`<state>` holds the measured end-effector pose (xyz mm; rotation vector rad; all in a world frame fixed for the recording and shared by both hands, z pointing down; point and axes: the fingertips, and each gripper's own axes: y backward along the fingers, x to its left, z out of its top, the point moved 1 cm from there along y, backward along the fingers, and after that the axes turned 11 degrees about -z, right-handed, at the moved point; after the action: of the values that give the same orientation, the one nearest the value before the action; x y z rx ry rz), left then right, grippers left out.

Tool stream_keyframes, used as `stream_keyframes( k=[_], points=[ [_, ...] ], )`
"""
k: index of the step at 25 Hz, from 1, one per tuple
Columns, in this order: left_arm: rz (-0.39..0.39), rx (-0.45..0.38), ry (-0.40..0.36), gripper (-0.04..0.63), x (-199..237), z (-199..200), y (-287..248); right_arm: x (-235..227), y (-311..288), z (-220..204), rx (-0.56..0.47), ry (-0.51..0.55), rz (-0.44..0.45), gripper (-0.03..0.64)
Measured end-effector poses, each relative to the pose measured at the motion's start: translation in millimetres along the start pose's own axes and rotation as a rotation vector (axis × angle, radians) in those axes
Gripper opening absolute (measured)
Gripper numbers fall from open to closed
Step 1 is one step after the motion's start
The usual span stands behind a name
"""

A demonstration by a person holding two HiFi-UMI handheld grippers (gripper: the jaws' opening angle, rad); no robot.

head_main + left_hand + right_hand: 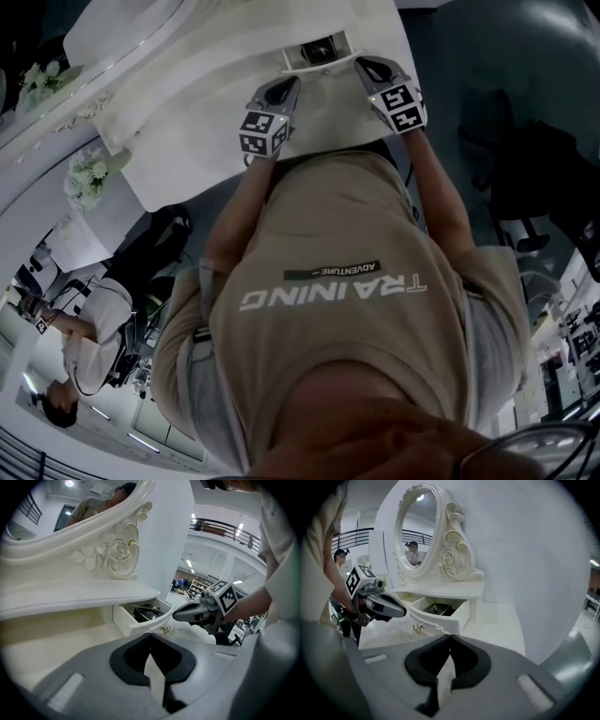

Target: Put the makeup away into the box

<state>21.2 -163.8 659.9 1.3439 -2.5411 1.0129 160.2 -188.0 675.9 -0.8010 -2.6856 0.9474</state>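
The small drawer (pixel 438 621) under the mirror (pixel 417 531) stood open toward the person, with dark makeup (pixel 145 613) lying inside it. I couldn't make out its long axis. The left gripper (pixel 289 86) and right gripper (pixel 366 67) were held side by side near the drawer, above the desk (pixel 497 620). Both tilted downward, each clenched on nothing.

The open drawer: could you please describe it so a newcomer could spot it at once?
Find the oval mirror on the white dressing table. Under the shelf below it, a small drawer stands pulled out. Only it shows a metal knob and dark contents.
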Motion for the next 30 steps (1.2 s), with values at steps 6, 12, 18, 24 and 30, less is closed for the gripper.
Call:
stream_keyframes(
  k=[6,12,18,24,30],
  points=[
    [0.006,0.023,0.028,0.006,3.1,4.2,-3.7,-2.3,-7.9,0.3,-0.004,-0.008,0.044,0.005],
    [0.03,-0.004,0.069,0.006,15.4,20.2,-13.2,-16.7,-19.2,13.0,-0.034,-0.015,0.066,0.005],
    [0.052,-0.011,0.094,0.007,29.0,28.0,-22.0,-27.5,-35.6,20.5,-0.051,-0.056,0.074,0.005],
    [0.074,-0.04,0.093,0.007,48.1,38.5,-21.1,-31.2,-52.5,35.7,-0.055,-0.062,0.065,0.005],
    [0.081,-0.057,0.098,0.007,62.4,47.7,-27.0,-38.9,-64.5,44.5,-0.058,-0.109,0.068,0.005]
  ],
)
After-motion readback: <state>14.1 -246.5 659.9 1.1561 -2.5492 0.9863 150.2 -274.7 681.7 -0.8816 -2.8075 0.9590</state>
